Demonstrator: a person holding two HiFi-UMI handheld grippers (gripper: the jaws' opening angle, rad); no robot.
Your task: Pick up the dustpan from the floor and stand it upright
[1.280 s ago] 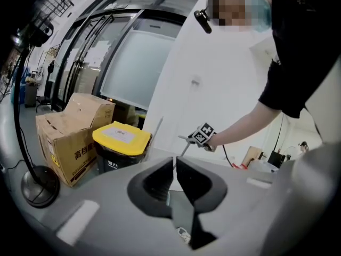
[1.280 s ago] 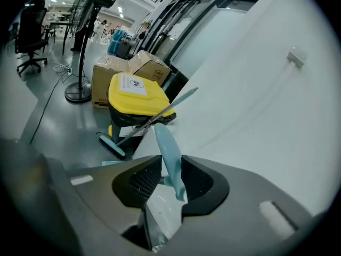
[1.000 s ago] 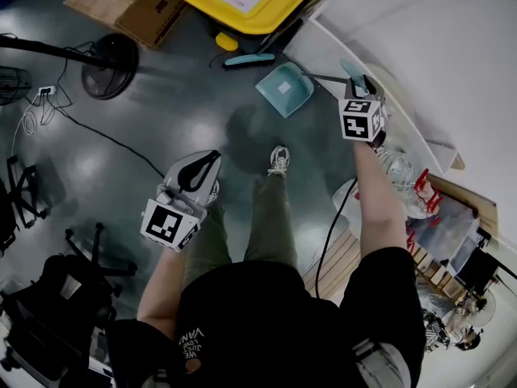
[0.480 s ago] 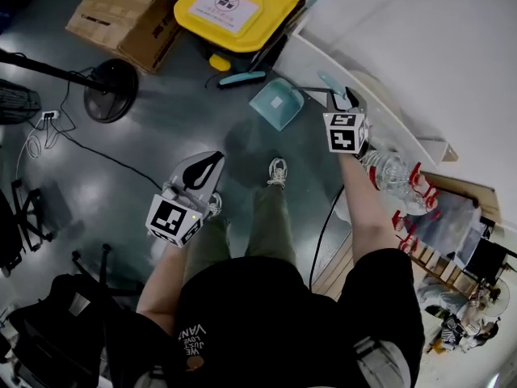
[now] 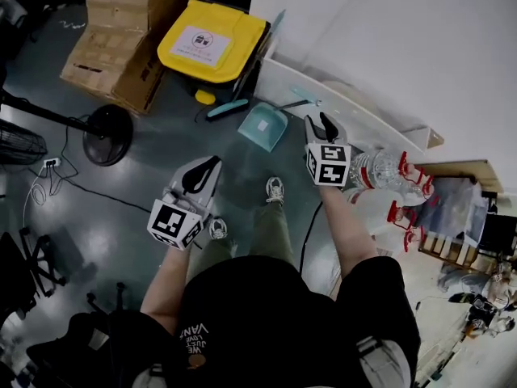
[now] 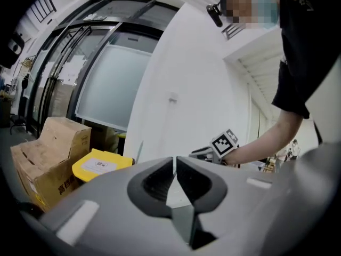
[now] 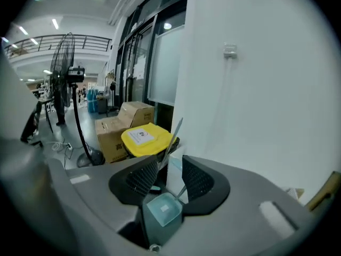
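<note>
The teal dustpan (image 5: 262, 125) stands on the dark floor below the white ledge (image 5: 355, 111), its thin handle (image 5: 305, 101) slanting up toward the ledge. My right gripper (image 5: 321, 124) hangs just right of the pan, lifted clear of it, open with nothing between its fingers. The right gripper view looks down past the spread jaws onto the dustpan (image 7: 162, 211) far below. Near my left knee, my left gripper (image 5: 202, 174) is shut and empty; in the left gripper view its pads (image 6: 175, 169) nearly meet.
Beyond the pan stand a yellow-lidded bin (image 5: 212, 43) and cardboard boxes (image 5: 121, 39). A teal brush (image 5: 226, 109) lies beside the bin. A fan base (image 5: 107, 124) with cables sits at the left, a clear bottle (image 5: 380, 168) at the right. My shoe (image 5: 275, 189) is near the pan.
My right gripper has come away from the dustpan handle, lifted back toward me and spread its jaws wider. The left gripper rose a little, still shut.
</note>
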